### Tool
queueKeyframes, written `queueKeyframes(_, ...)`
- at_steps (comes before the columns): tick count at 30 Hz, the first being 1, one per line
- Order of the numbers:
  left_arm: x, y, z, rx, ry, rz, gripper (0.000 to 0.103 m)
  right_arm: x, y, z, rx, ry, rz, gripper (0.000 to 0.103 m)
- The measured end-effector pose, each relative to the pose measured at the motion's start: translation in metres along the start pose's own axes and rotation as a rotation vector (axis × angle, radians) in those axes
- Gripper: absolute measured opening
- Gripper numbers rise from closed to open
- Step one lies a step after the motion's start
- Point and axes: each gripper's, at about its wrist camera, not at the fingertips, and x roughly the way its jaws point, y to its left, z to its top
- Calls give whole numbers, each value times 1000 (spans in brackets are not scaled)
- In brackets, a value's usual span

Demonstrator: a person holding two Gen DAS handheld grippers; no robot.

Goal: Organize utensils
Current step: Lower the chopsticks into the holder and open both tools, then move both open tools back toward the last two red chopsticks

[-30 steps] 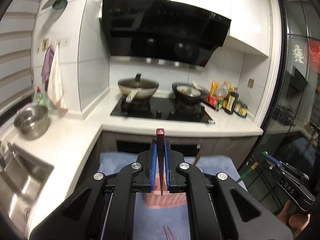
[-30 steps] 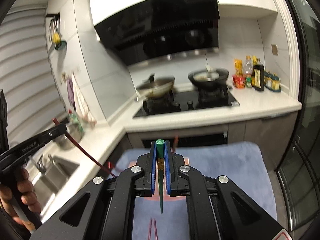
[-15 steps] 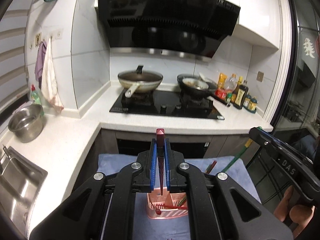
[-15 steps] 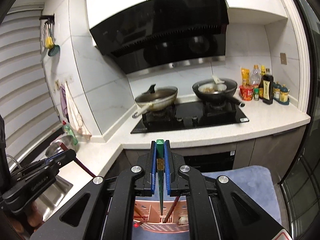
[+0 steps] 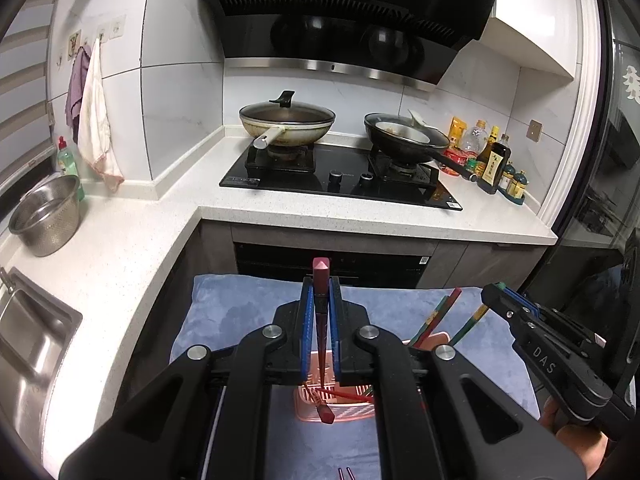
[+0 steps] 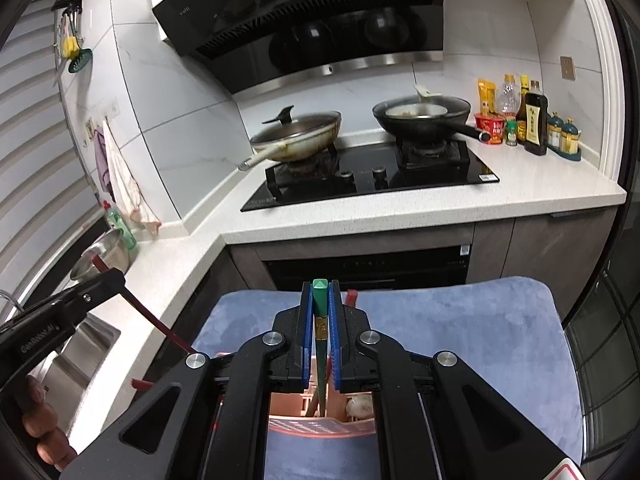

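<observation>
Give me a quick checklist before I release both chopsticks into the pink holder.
1. Left tool shut on the red chopstick: ok.
2. Right tool shut on the green chopstick: ok.
3. Red chopstick's lower end over the pink holder: ok.
4. Green chopstick's lower end inside the holder: ok.
5. Which compartment each tip sits in: cannot tell.
6. Holder resting on the blue towel: ok.

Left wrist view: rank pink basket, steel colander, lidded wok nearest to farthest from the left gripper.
From the left gripper:
1. pink basket, directly below the fingers on the blue mat.
2. steel colander, far left on the counter by the sink.
3. lidded wok, ahead on the left burner at the back.
</observation>
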Motion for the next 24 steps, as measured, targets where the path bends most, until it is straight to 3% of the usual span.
queueKeyframes(2,-1,0,-1,-1,-11,9,8,0,-1,-2,2,-3,-6,14)
queueKeyframes(4,-4,0,-1,-3,-18,18,21,-2,1,-2,-9,-7,-17,21)
queueKeyframes(6,-6,0,-1,-4,-27,30,27,-7,3,-1,-17,-18,-22,24)
queueKeyframes(9,-10,2,-1,-5,-28,31,28,-14,2,-2,-20,-29,-25,30)
queueKeyframes(15,-22,-1,-6,6,-31,39,28,-32,5,-8,-25,-38,-18,30)
queueKeyframes(24,-44,-1,-31,10,-21,52,28,-57,9,-44,-46,-1,-12,30)
